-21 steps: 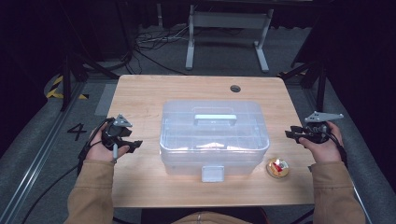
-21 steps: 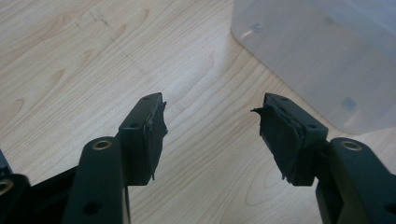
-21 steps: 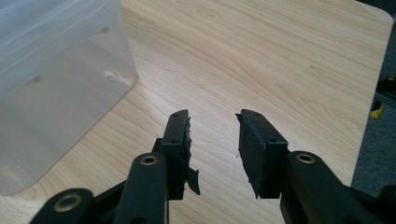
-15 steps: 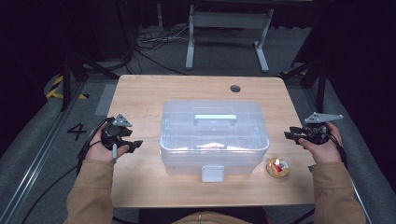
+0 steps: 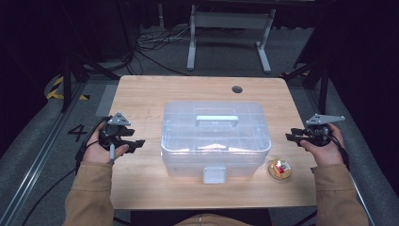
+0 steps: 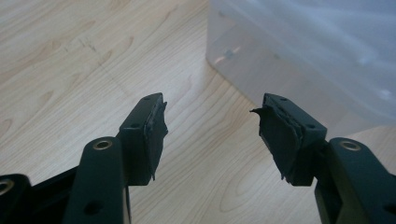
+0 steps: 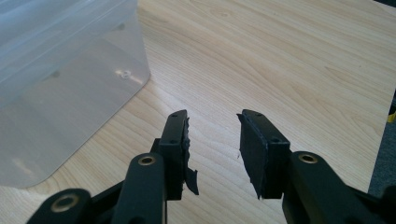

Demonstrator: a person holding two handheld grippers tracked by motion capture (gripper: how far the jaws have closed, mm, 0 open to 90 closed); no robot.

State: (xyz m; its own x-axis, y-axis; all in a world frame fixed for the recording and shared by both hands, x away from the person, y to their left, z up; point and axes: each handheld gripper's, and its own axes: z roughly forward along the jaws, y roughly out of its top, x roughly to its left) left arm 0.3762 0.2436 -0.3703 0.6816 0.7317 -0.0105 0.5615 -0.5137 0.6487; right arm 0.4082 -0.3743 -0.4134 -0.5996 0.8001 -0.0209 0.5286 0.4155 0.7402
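Both claws stand apart with nothing between the jaws. Held at the table's left side, the left gripper (image 5: 126,140) points toward the clear plastic box (image 5: 215,139), whose near wall is a short way off to the right of it in the high view. On the opposite side, the right gripper (image 5: 297,138) aims back at the same box from near the table's right edge, also apart from it.

From the left gripper (image 6: 211,133) view, the worn black pads frame bare wood, and the box (image 6: 308,51) fills the upper right beyond the jaw tips, untouched. From the right gripper (image 7: 214,144) view, the box (image 7: 65,70) shows its rounded corner at upper left, again clear of the pads.

Only from above can the box's lid handle (image 5: 216,120) and front latch (image 5: 214,175) be made out, along with a small round snack (image 5: 280,169) lying on the wooden table (image 5: 141,94) just off the box's front right corner, below the right hand (image 5: 324,150).
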